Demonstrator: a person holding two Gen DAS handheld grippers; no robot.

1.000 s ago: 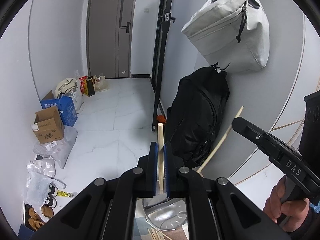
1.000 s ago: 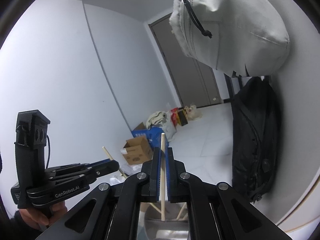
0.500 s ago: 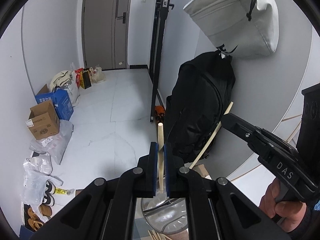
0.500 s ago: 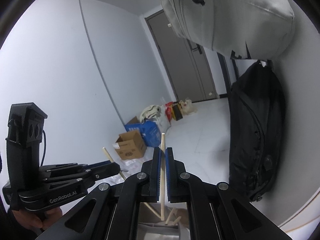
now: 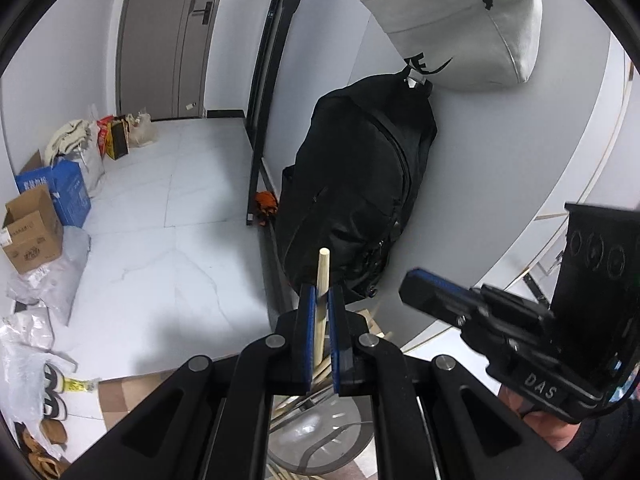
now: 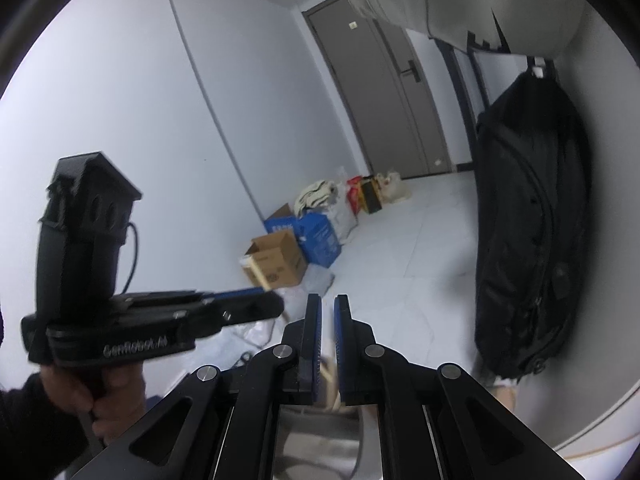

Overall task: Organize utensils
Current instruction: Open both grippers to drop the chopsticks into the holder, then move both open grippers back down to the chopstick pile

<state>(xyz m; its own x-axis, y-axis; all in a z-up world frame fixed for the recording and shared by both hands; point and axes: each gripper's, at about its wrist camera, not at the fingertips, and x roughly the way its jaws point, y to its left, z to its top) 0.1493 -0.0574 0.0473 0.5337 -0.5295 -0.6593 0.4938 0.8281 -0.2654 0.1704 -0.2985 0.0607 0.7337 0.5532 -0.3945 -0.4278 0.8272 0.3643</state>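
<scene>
My left gripper (image 5: 319, 312) is shut on a pale wooden chopstick (image 5: 322, 276) that stands upright between its blue pads. Straight below it is a round metal holder (image 5: 320, 444) with several wooden chopsticks (image 5: 290, 404) leaning in it. In the right wrist view my right gripper (image 6: 327, 320) hangs over the same holder (image 6: 316, 436). Its jaws are opening, with a narrow bare gap and nothing between them. Wooden sticks (image 6: 330, 380) show just under its pads. Each gripper appears in the other's view: the right gripper (image 5: 412, 284) and the left gripper (image 6: 272, 306), both in a person's hands.
A black backpack (image 5: 352, 200) hangs on the wall ahead under a grey bag (image 5: 452, 20). A cardboard box (image 5: 28, 228), a blue box (image 5: 66, 196) and plastic bags line the left wall on the white tiled floor. A grey door (image 5: 168, 40) is at the far end.
Both grippers have sunk towards the metal holder. The chopstick that stood in the right gripper is gone from its jaws, which have parted a little. The left gripper still grips its chopstick.
</scene>
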